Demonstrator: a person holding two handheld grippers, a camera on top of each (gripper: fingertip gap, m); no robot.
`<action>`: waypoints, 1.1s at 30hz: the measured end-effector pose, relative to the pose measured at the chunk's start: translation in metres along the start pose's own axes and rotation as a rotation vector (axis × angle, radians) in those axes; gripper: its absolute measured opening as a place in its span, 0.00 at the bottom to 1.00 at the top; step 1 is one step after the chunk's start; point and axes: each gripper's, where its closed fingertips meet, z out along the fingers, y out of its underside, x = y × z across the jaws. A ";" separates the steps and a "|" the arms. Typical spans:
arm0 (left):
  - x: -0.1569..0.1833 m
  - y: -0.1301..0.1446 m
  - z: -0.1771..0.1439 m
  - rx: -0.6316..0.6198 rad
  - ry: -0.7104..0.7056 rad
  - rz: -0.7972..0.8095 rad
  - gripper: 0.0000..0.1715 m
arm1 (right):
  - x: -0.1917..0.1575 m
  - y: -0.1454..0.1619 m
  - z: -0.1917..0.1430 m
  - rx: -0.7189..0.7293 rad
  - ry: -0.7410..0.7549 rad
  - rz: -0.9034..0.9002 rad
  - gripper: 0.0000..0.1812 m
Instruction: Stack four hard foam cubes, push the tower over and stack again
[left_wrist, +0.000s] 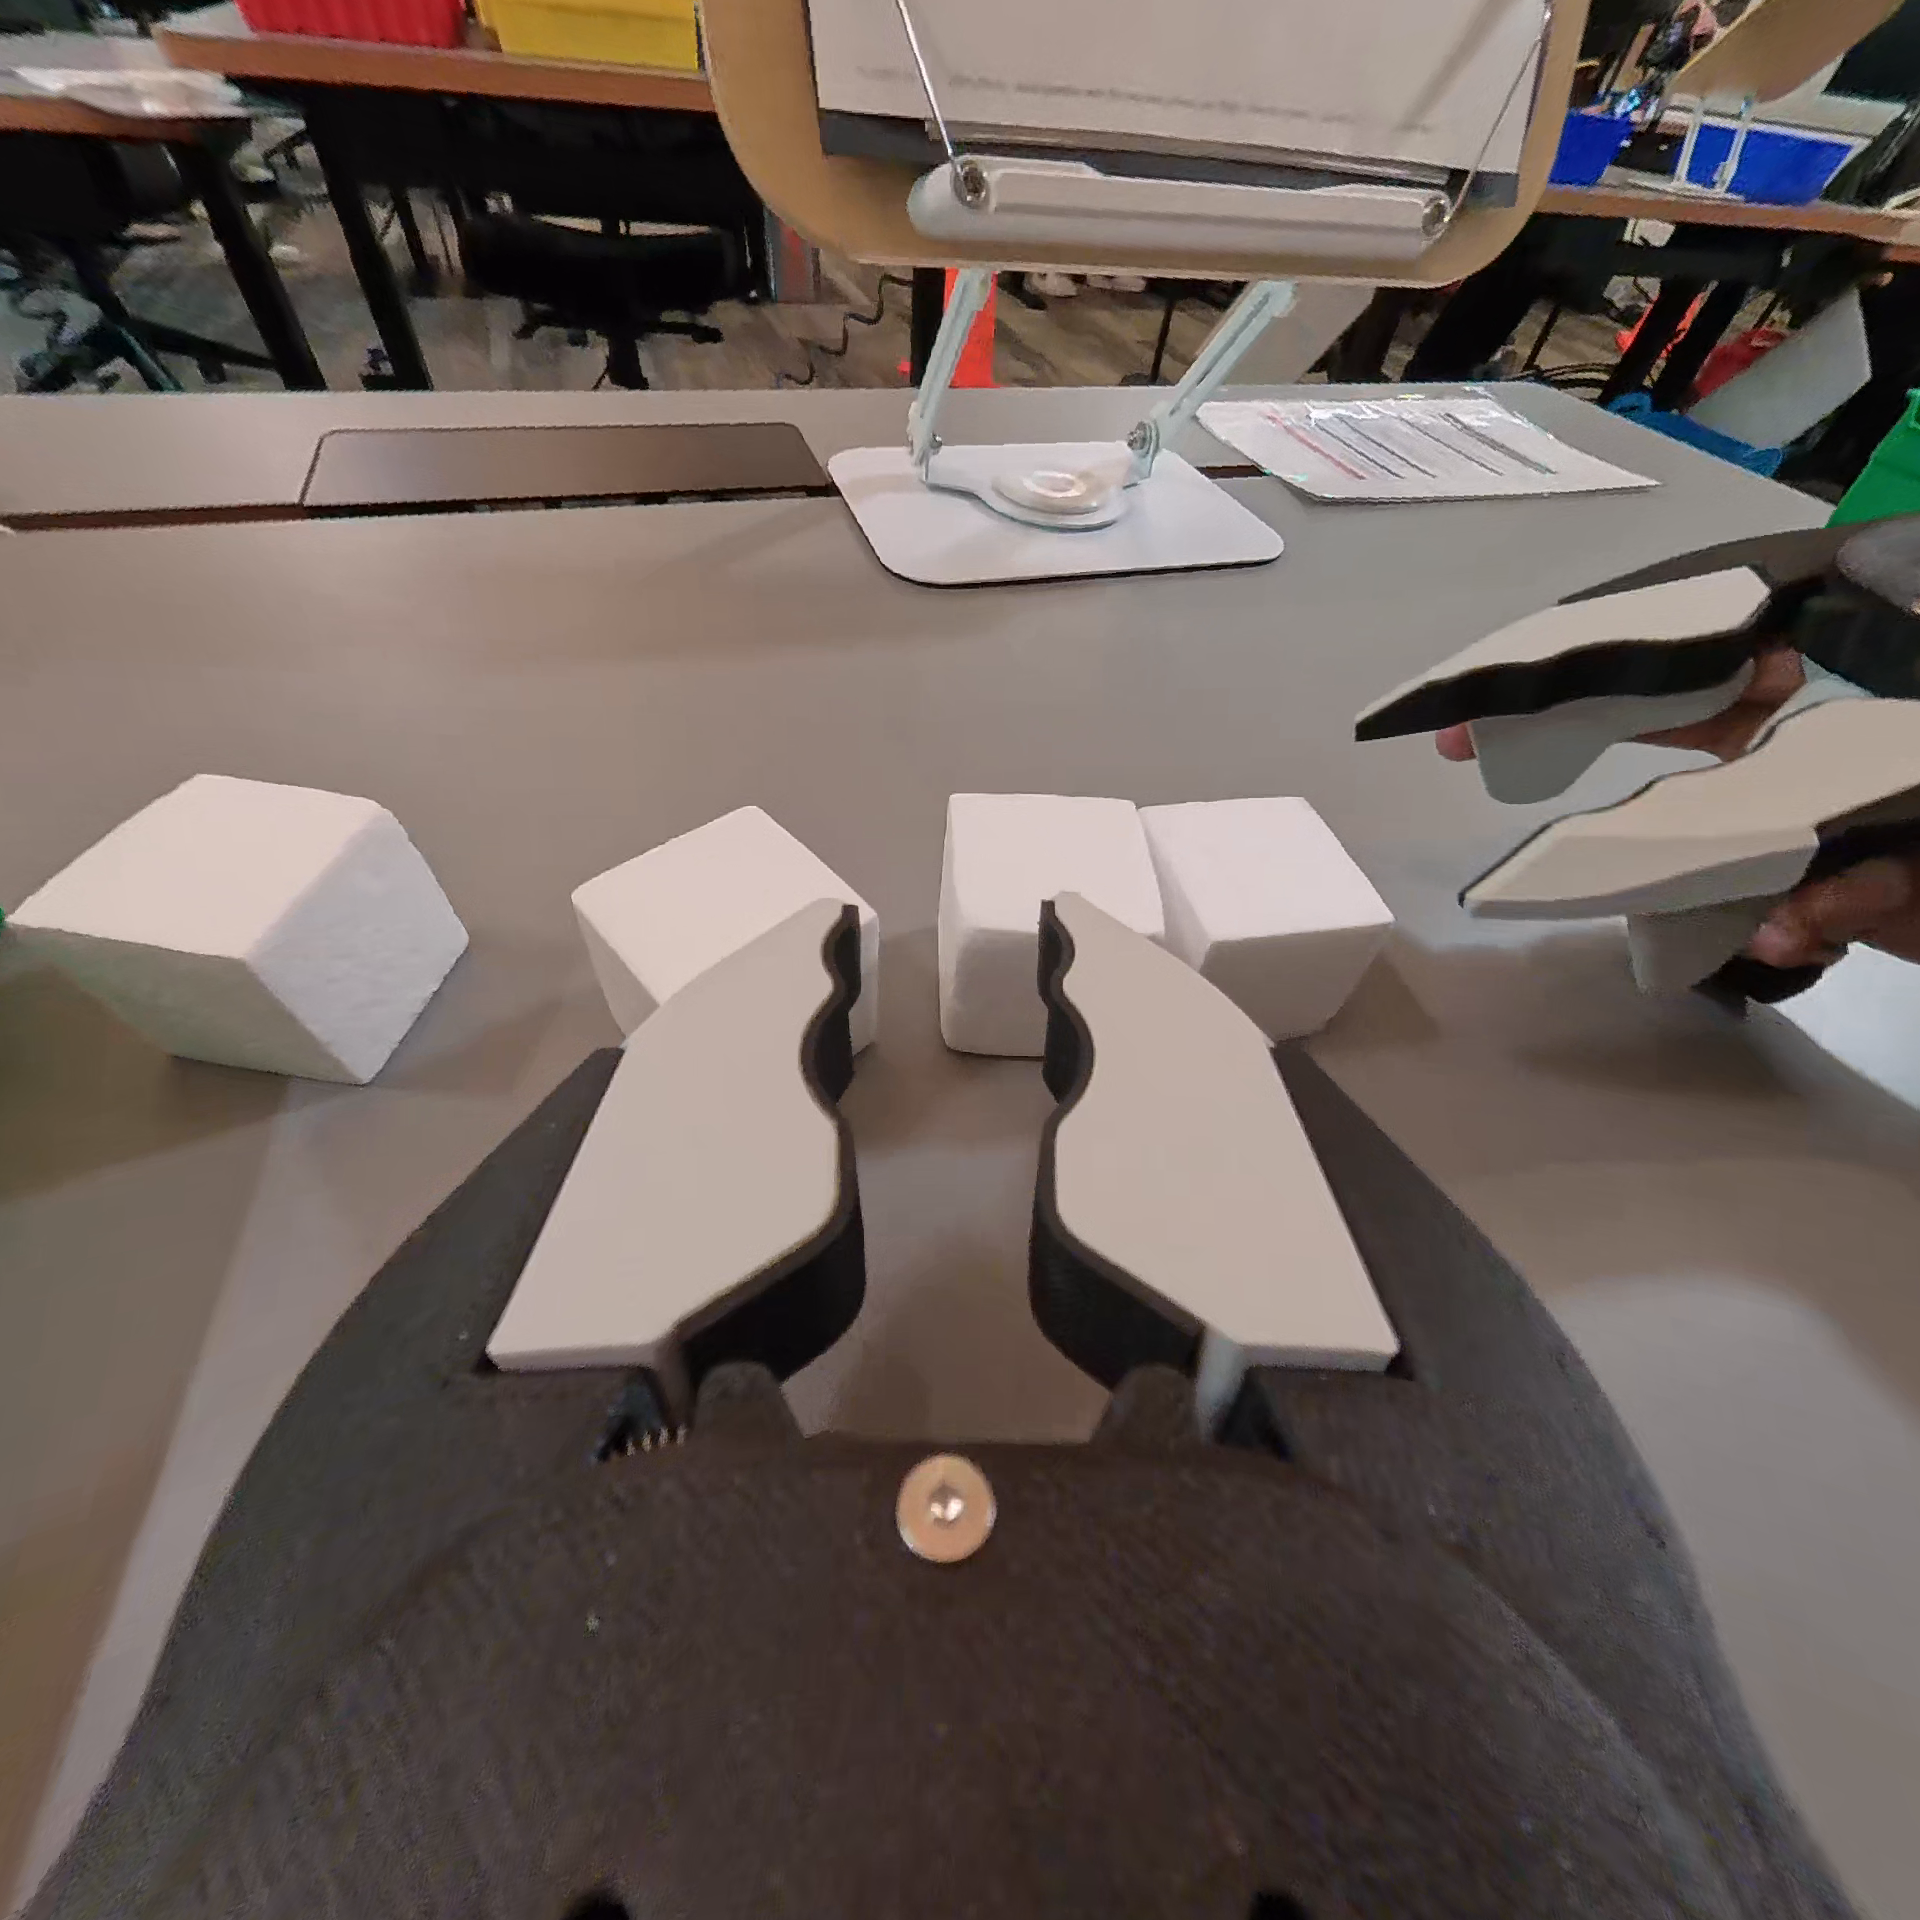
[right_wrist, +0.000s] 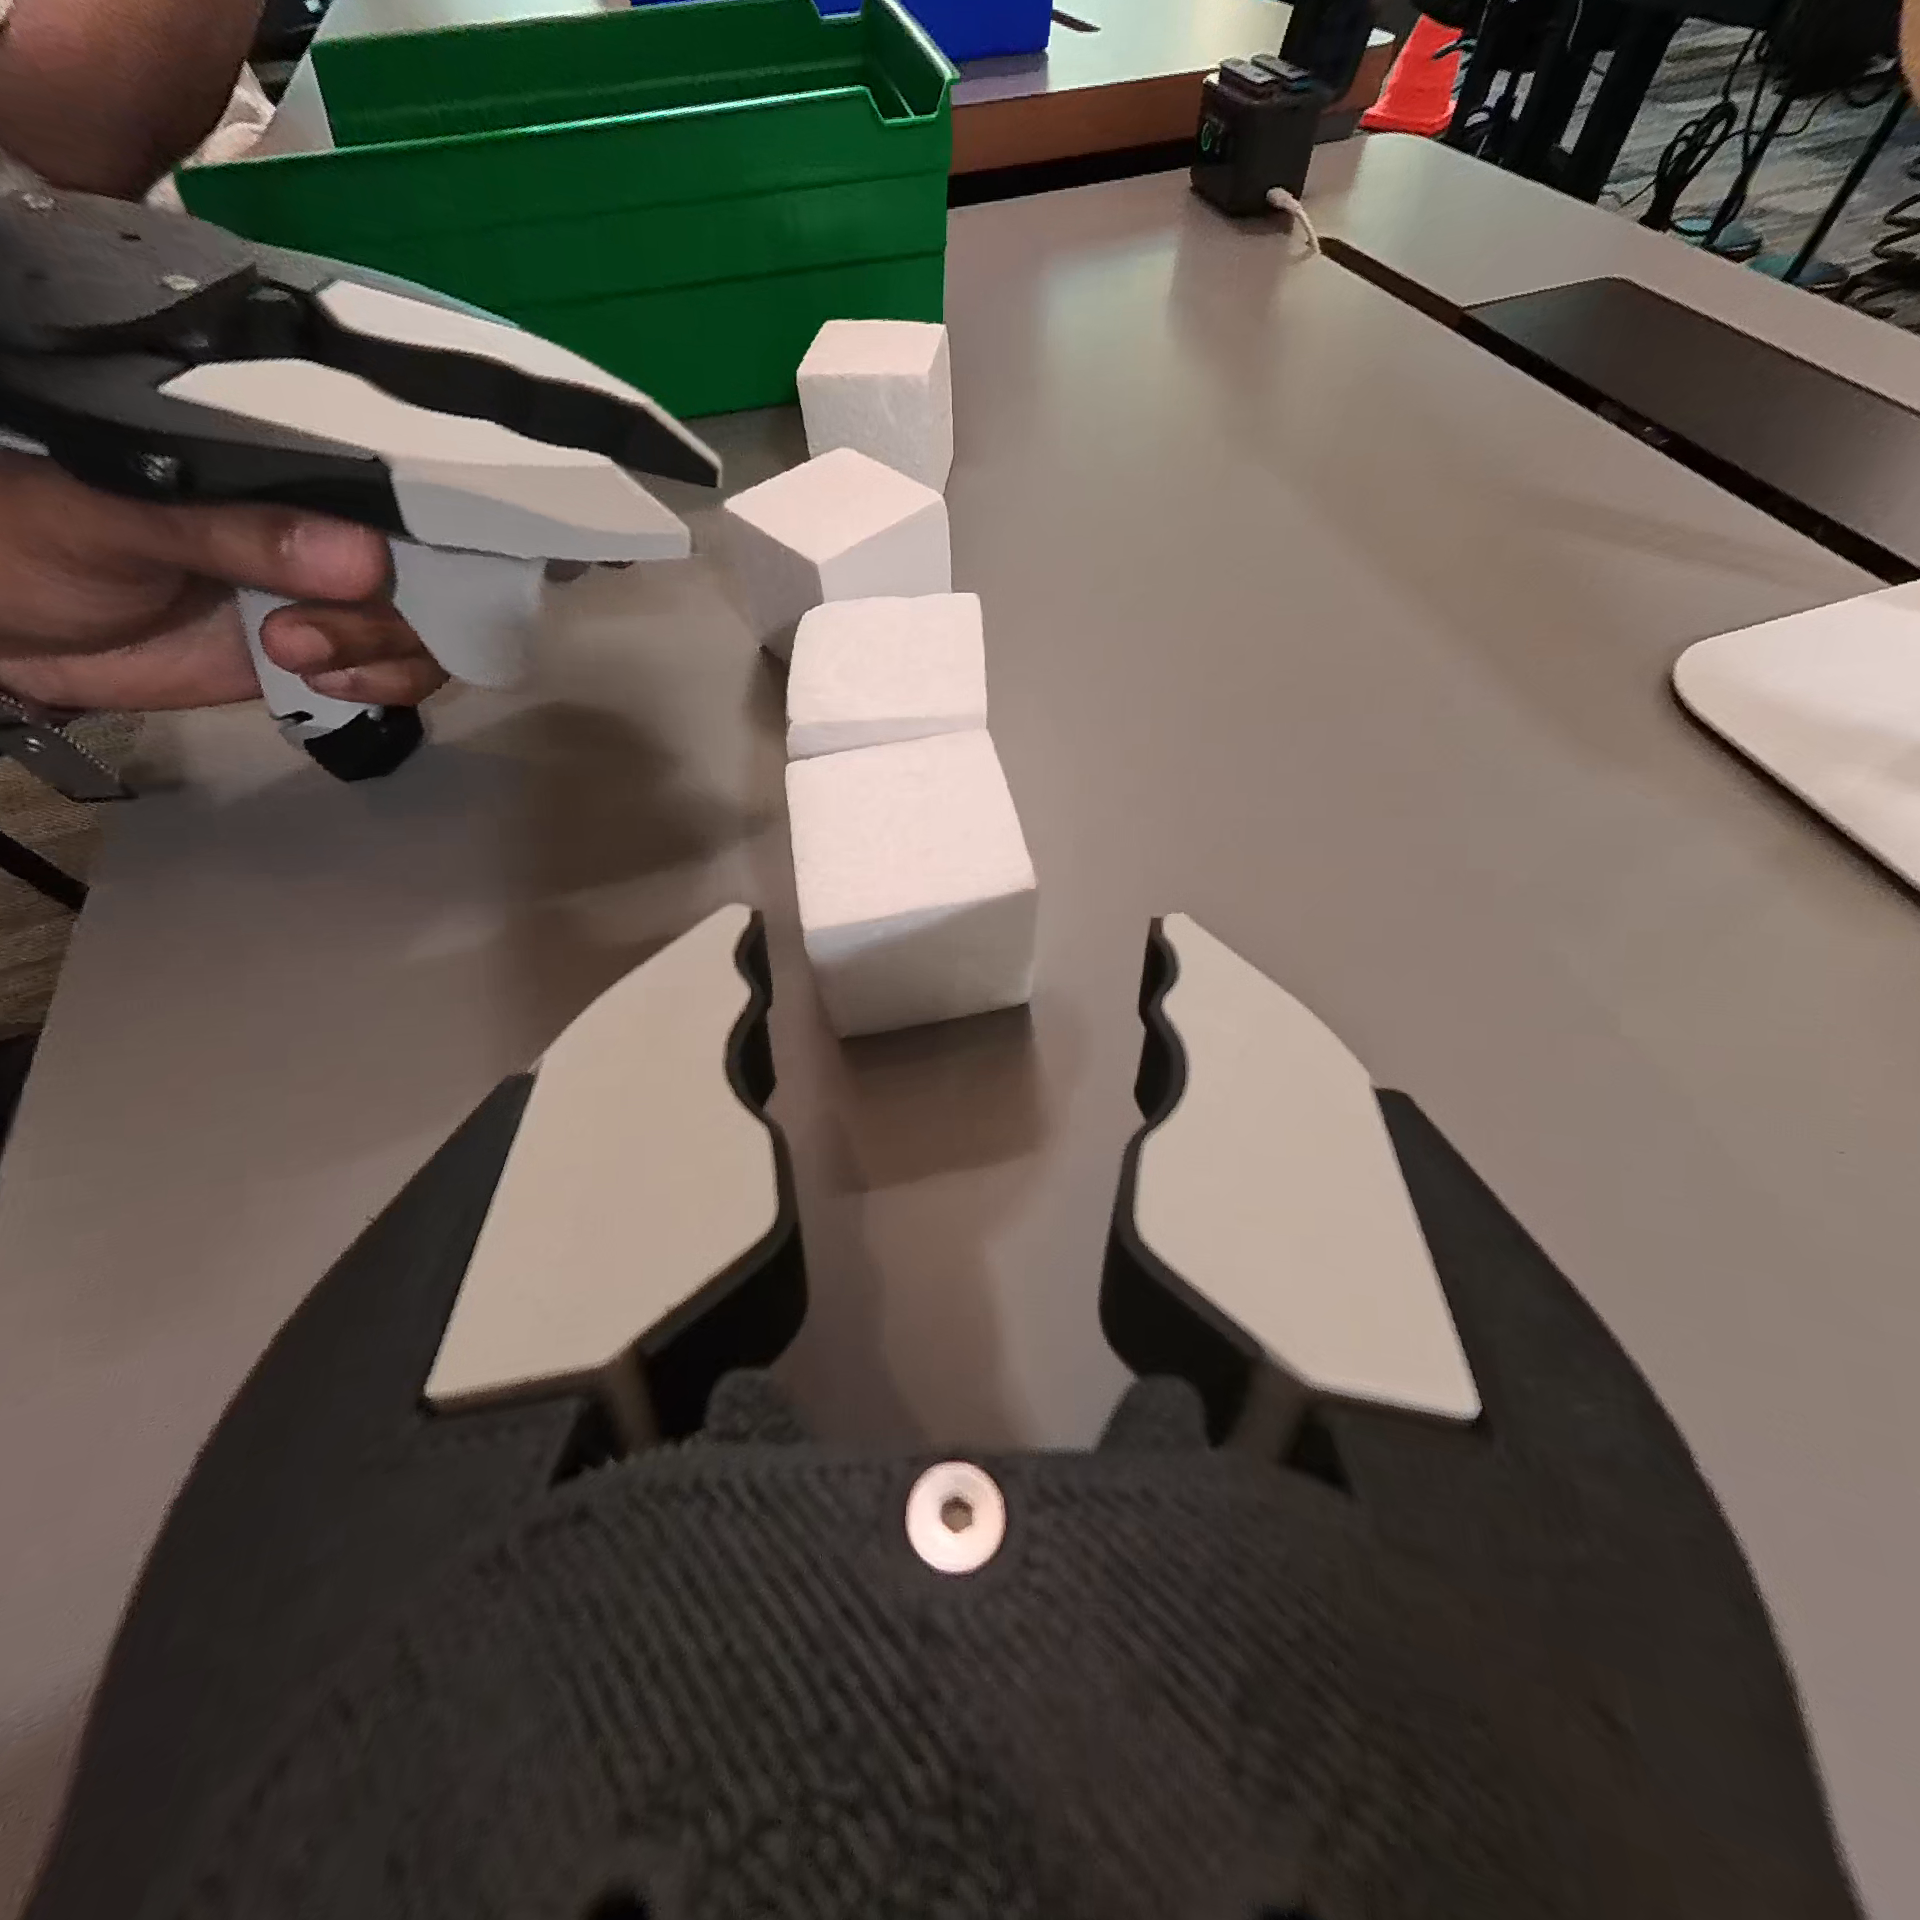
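**A:** Foam blocks, four of them, white, sat in a loose row across the grey table (left_wrist: 727, 665). The left gripper (left_wrist: 948, 914) hovered just short of the gap between the two middle ones, fingers spread, nothing between them.

**B:** And the right gripper (right_wrist: 951, 925) was spread wider, empty as well, lined up with the near block (right_wrist: 909, 883) at its end of the row. That cube sat just beyond the tips, a bit left of centre, not touched.

**A:** From there the second block (right_wrist: 883, 665) looked pressed against the near one, the third block (right_wrist: 842, 540) was turned on its corner, and the far block (right_wrist: 878, 400) stood apart by the green bin (right_wrist: 623, 197).

**B:** A judgement only: both tools seemed held low and level to meet the cubes side-on.

**A:** On the far side stood a white stand (left_wrist: 1070, 520) carrying a clipboard (left_wrist: 1143, 135), well clear
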 end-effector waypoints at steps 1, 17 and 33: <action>0.000 0.000 -0.003 0.006 -0.004 0.010 0.19 | 0.000 -0.001 0.000 0.004 -0.005 0.005 0.38; 0.028 -0.023 -0.016 0.067 -0.051 0.156 0.18 | 0.018 -0.012 -0.024 0.099 0.504 -0.188 0.16; 0.070 -0.041 0.025 0.072 0.041 0.183 0.18 | -0.011 0.007 -0.055 0.091 0.480 -0.035 0.37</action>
